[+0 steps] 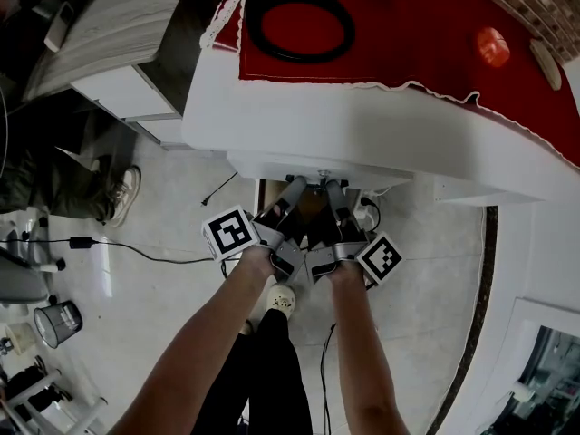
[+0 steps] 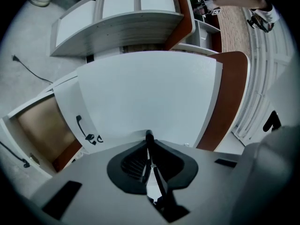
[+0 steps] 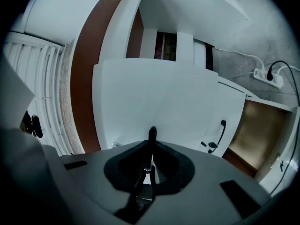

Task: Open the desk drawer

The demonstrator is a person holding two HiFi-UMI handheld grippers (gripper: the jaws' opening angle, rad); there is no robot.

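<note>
Find the drawer at the centre of the head view, just beneath the front edge of the white tabletop and below the red cloth. Looks already a little way out, jutting from under that edge. Note the left gripper and right gripper side by side, aimed level at its white front, fingers pressed together on each, with nothing visible between them. Hooked on a lip or merely resting on the panel: cannot tell. Spot the small metal knob at lower left of the right gripper view, beside the fingers and not in them.

For a clean pull, draw both grippers straight back toward the bottom of the head view, level and in step, to avoid skewing the drawer. In case of slipping, part one pair of fingers and close them on the knob. Steer clear of the open cabinet door and its black handle at lower right.
</note>
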